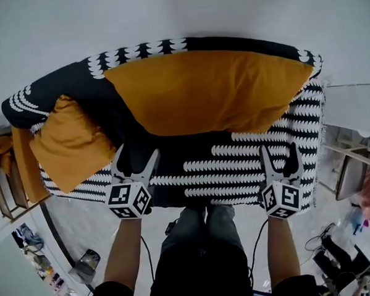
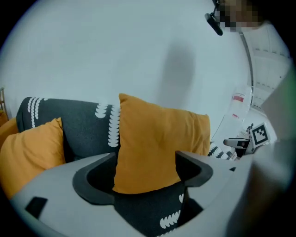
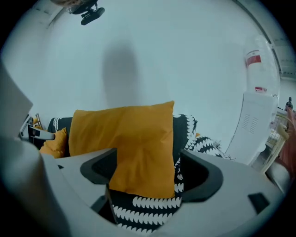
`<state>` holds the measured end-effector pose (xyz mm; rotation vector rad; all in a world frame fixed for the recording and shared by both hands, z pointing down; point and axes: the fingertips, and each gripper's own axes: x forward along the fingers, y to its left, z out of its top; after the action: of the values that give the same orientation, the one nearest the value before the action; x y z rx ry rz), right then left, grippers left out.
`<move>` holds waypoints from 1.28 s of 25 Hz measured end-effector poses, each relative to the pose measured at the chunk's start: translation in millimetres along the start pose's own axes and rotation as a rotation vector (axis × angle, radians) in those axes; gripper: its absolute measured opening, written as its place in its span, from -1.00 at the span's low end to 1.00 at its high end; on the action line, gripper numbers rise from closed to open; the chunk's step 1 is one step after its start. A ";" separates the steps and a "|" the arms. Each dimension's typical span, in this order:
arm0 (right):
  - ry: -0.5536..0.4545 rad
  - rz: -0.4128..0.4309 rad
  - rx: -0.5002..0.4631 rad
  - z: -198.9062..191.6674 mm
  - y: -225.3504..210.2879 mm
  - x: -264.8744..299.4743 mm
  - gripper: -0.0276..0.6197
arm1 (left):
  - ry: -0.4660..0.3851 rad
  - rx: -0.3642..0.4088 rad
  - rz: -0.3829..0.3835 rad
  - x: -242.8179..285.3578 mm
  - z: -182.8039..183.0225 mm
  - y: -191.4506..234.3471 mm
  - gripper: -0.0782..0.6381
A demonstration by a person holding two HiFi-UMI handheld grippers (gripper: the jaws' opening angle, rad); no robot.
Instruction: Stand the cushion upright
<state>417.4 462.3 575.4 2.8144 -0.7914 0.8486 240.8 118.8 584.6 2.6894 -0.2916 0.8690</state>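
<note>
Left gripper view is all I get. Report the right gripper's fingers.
Observer: The right gripper has its fingers apart, gripping nothing; the large cushion stands beyond them.
Operator: Give me both grippers from above.
Observer: In the head view the left gripper and the right one hang over the sofa seat's front, clear of the cushion.
Operator: Place the cushion.
Observer: It leans on the sofa's back, its right corner reaching the sofa's right end.

patterned sofa [image 1: 248, 166]: large cushion [image 1: 207, 90] upright at back, small cushion [image 1: 70, 144] at left end.
</note>
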 end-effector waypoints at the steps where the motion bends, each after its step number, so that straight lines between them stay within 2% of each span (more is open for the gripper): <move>1: -0.008 0.006 0.004 7.3 4.6 -6.6 0.43 | -0.023 0.003 -0.007 -9.8 10.8 -1.5 0.39; 3: -0.016 0.021 0.020 23.0 18.7 -26.3 0.39 | -0.062 0.013 -0.013 -35.3 32.0 -3.0 0.37; 7: -0.080 0.062 -0.017 69.7 58.3 -57.7 0.06 | -0.202 0.056 0.014 -93.6 83.0 -5.0 0.05; 11: -0.145 0.153 -0.039 115.3 100.3 -91.7 -0.08 | -0.292 0.064 0.026 -153.4 118.1 -5.3 -0.11; 15: -0.196 0.216 -0.074 151.4 128.9 -131.0 -0.16 | -0.347 0.066 0.048 -212.9 135.3 -0.8 -0.21; 23: -0.255 0.366 -0.109 184.6 185.7 -172.1 -0.24 | -0.403 0.013 0.133 -290.9 116.6 14.2 -0.25; 28: -0.241 0.524 -0.134 179.9 231.5 -186.1 -0.27 | -0.443 -0.044 0.254 -343.5 105.8 24.2 -0.27; 32: -0.234 0.659 -0.122 183.7 255.8 -206.1 -0.27 | -0.464 -0.076 0.362 -390.1 87.4 15.9 -0.27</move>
<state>231.3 292.4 295.8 2.5797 -1.7917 0.4942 -27.6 112.9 287.9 2.7781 -0.9138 0.2896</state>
